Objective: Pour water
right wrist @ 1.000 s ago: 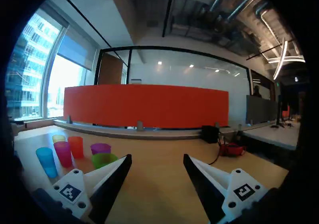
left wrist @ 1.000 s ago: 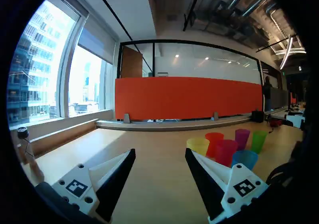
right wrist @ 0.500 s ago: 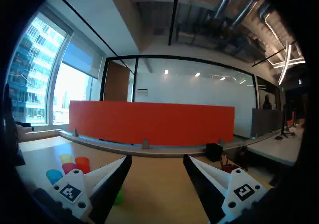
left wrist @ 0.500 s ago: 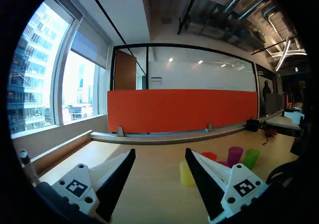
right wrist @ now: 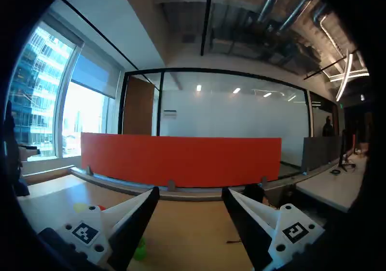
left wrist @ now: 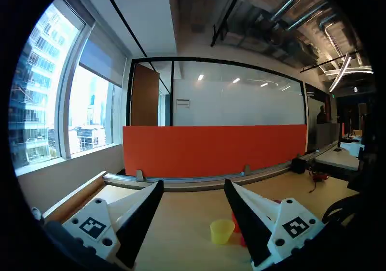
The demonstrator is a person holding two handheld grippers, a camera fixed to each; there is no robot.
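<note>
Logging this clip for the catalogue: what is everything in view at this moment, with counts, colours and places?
Yellow cup: one, yellow, on the table ahead of the left gripper.
Red cup: one, red, just behind the yellow cup, partly hidden by a finger.
Green cup: one, green, on the table, partly hidden by a finger of the right gripper.
Table: one, light wood.
Partition: one, orange, along the table's far edge.
Windows: tall, buildings outside.
Left gripper: one, white and black, open, empty.
Right gripper: one, white and black, open, empty.
</note>
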